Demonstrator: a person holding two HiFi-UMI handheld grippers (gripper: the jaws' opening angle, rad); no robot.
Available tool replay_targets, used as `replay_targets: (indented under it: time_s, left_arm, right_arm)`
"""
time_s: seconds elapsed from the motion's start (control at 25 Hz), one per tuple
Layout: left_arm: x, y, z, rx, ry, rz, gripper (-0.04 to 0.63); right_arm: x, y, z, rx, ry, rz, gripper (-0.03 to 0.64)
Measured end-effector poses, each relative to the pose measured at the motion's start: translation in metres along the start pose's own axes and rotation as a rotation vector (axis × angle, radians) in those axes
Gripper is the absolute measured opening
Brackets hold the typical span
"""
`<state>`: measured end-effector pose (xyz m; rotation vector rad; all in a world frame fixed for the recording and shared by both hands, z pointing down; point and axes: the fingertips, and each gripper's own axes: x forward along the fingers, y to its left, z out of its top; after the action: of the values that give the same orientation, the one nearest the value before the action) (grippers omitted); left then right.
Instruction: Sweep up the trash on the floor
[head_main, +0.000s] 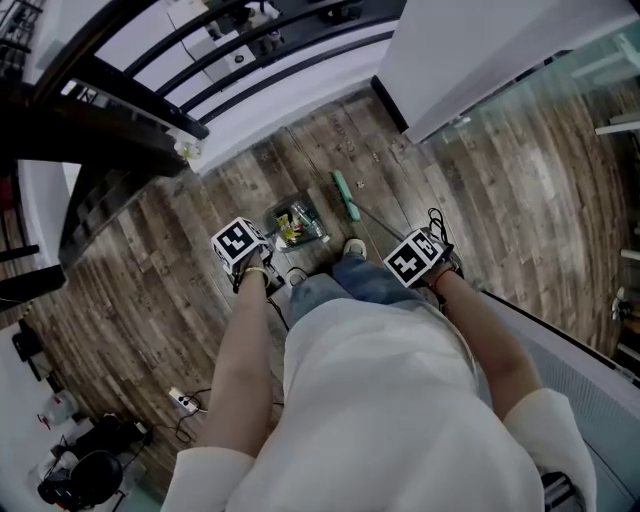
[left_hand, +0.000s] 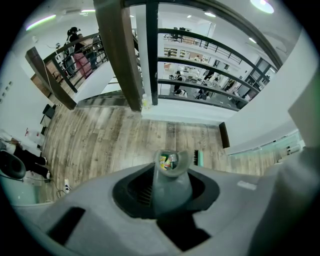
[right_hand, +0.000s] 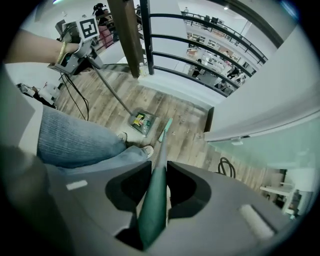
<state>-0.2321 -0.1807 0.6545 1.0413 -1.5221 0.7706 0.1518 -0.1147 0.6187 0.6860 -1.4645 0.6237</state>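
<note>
My left gripper (head_main: 241, 247) is shut on the grey long handle (left_hand: 170, 186) of a dustpan (head_main: 297, 223), which rests on the wooden floor just ahead of the person's shoe. Colourful wrappers (left_hand: 168, 160) lie in the pan. The right gripper (head_main: 416, 258) is shut on the green handle (right_hand: 153, 210) of a broom. Its green head (head_main: 346, 194) sits on the floor just right of and beyond the pan, a small gap between them. A few small crumbs (head_main: 374, 156) lie on the boards beyond the broom head. In the right gripper view the dustpan (right_hand: 142, 121) shows left of the broom head (right_hand: 165, 126).
A dark railing (head_main: 150, 110) with a white base runs across the far left. A white wall (head_main: 470, 50) and glass panel (head_main: 560, 90) stand far right. A black cable (head_main: 436, 219) lies by the right gripper, a power strip (head_main: 183, 402) and gear at lower left.
</note>
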Motion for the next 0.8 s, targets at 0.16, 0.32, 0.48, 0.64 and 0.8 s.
replay_targets:
  time_s: [0.16, 0.32, 0.48, 0.64, 0.8]
  left_arm:
    - [-0.002, -0.002, 0.002, 0.004, -0.011, 0.012, 0.109]
    - [0.001, -0.004, 0.002, 0.0, -0.007, 0.015, 0.109]
    - [-0.002, -0.005, 0.004, 0.018, -0.023, 0.032, 0.106]
    - [-0.003, -0.004, 0.006, 0.026, -0.034, 0.049, 0.104]
    - [0.001, -0.006, 0.007, 0.02, -0.024, 0.04, 0.104]
  right_arm:
    - [0.006, -0.038, -0.005, 0.039, 0.011, -0.063, 0.104]
    - [0.014, -0.072, -0.008, 0.066, 0.046, -0.124, 0.104]
    - [0.026, -0.095, -0.011, 0.046, 0.093, -0.172, 0.104]
    - [0.044, -0.1, -0.012, 0.021, 0.139, -0.188, 0.104]
    - [0.052, -0.093, -0.006, 0.017, 0.152, -0.192, 0.104]
